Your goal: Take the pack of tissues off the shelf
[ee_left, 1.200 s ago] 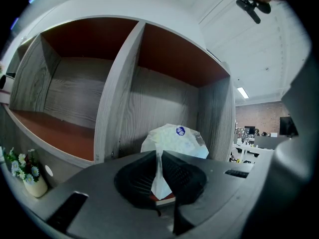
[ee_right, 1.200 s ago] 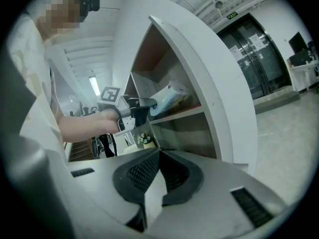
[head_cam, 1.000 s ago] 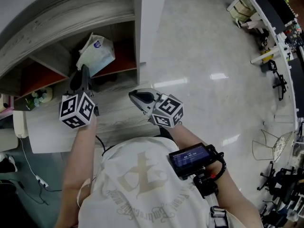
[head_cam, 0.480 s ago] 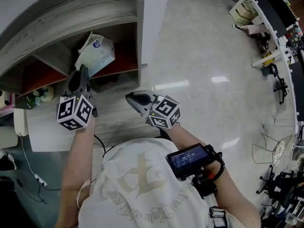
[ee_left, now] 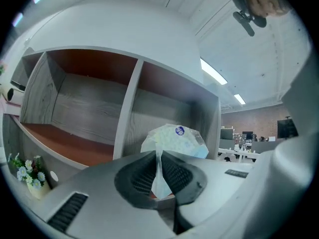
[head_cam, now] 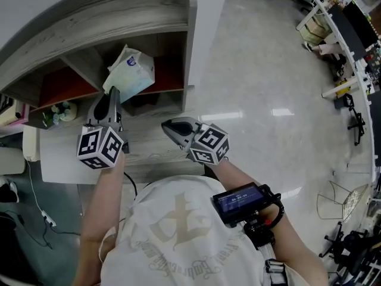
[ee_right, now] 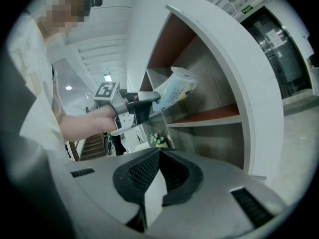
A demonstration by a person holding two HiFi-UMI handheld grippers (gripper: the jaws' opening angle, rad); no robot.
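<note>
White tissue pack [head_cam: 132,70], pinched by the left hand-held gripper [head_cam: 112,93], fronts the wood shelf compartment [head_cam: 169,71].

Nothing can be read with certainty. The pack of tissues [ee_left: 172,142] bears a round blue sticker [ee_left: 179,130] whose print is too small. The pale lettering on the shirt [head_cam: 178,234] and the figures on the wrist screen [head_cam: 238,199] are blurred.

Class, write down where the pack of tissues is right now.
Head view, upper left: the pack of tissues hangs pinched by its wrapper in the left gripper, just in front of the right-hand compartment of the shelf.
</note>
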